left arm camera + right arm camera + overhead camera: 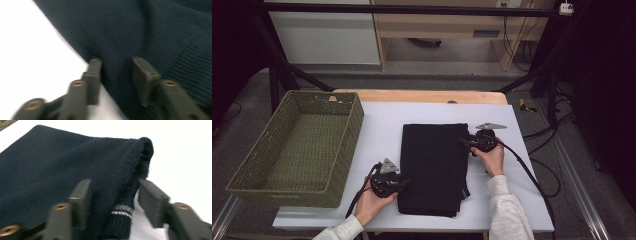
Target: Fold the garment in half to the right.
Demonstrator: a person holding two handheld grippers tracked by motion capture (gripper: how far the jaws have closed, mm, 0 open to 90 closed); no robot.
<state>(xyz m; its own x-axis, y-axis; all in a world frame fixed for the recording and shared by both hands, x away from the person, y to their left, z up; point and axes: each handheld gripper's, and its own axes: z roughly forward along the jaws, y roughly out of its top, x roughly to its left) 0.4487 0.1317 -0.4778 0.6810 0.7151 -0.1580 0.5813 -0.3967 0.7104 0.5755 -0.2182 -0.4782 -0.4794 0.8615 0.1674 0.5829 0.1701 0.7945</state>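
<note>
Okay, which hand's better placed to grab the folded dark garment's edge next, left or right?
Probably the right. The right gripper already has the folded garment's edge between its jaws, though one pad stands clear. The left gripper only rests on top of the fabric near its edge.

The dark sweater (pixel 434 167) is a matt fine-rib knit, a bit fuzzy at the folded edge, with chunkier ribbing at the hem (pixel 193 67). The basket (pixel 292 145) is rough olive woven wicker. The table cover (pixel 382 135) looks like smooth, matt white sheet, with a pale wood edge (pixel 422 96) behind. The gripper fingers (pixel 81 195) are matt black plastic with brassy screws.
</note>
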